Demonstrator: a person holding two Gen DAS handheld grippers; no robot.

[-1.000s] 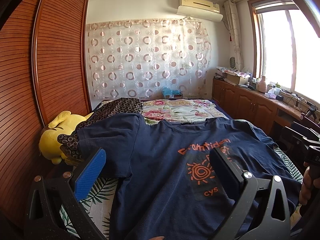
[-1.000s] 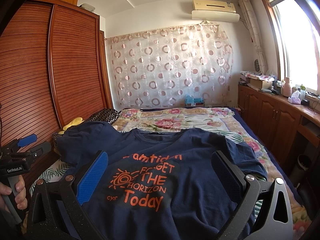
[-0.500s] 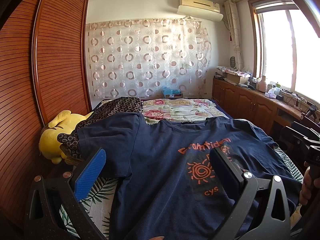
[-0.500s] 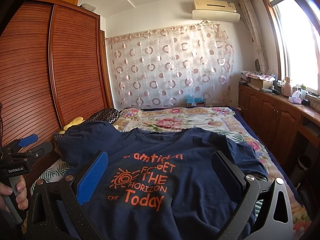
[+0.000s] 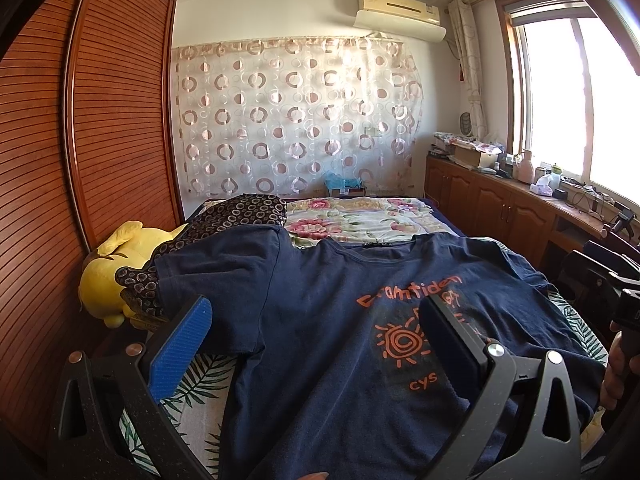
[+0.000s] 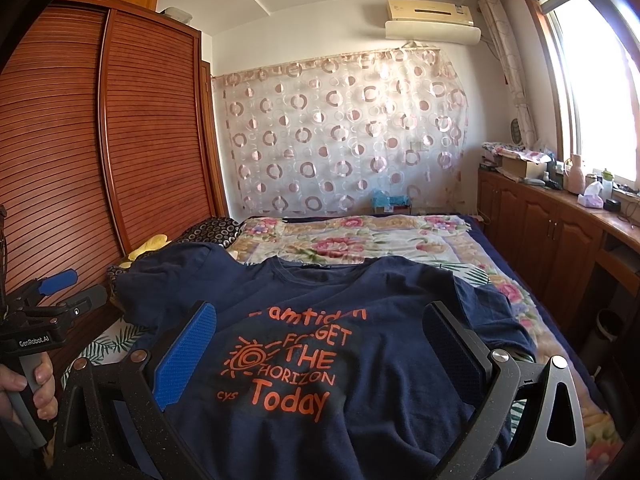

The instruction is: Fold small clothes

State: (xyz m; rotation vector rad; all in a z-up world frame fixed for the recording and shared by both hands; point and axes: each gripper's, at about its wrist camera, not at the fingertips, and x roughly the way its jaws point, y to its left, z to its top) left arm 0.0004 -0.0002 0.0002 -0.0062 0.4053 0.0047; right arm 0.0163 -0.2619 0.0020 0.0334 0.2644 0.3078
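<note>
A navy T-shirt [image 5: 320, 320] [image 6: 360, 312] with orange print lies spread face up on the bed, collar pointing away from me. Its left sleeve [image 5: 224, 264] drapes over a dark ring-patterned cloth [image 5: 240, 216]. My left gripper [image 5: 316, 316] hovers open above the shirt's left half, nothing between its fingers. My right gripper [image 6: 320, 320] hangs open over the printed chest, also holding nothing. In the right wrist view the left gripper [image 6: 60, 292] shows at the far left, held by a hand [image 6: 28, 388].
A yellow plush toy [image 5: 116, 276] lies at the bed's left edge by the slatted wooden wardrobe [image 5: 80, 160]. A floral quilt [image 6: 360, 240] covers the far bed. Wooden cabinets [image 6: 560, 240] with clutter run along the right under the window.
</note>
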